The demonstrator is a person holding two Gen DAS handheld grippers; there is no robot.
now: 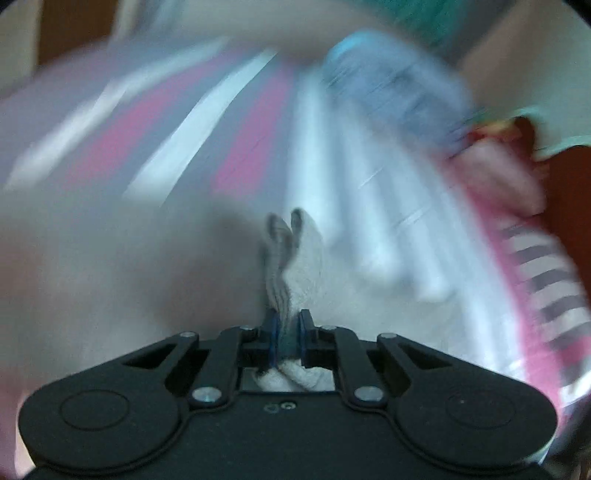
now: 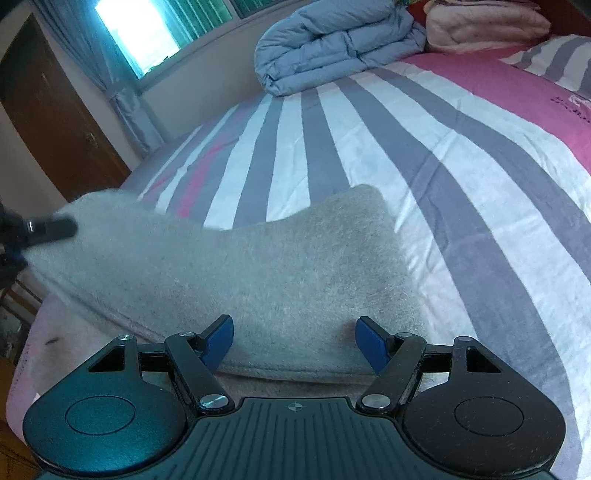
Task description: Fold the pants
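Observation:
The pants [image 2: 266, 258] are pale grey and fleecy, lying folded on the striped bed with one end lifted at the left. My left gripper [image 1: 289, 325] is shut on a bunched edge of the pants [image 1: 295, 258], which sticks up between its blue pads. In the right wrist view that left gripper [image 2: 40, 230] shows at the left edge, holding the raised corner. My right gripper [image 2: 295, 343] stands open just above the near folded edge of the pants, with its blue pads [image 2: 219, 341] wide apart and touching nothing.
The bed sheet [image 2: 424, 140] has grey, white and pink stripes. A folded blue duvet [image 2: 332, 44] and a pink blanket [image 2: 480, 22] lie at the far end. A brown door [image 2: 55, 122] and a curtained window [image 2: 136, 33] stand at the left. The left wrist view is heavily blurred.

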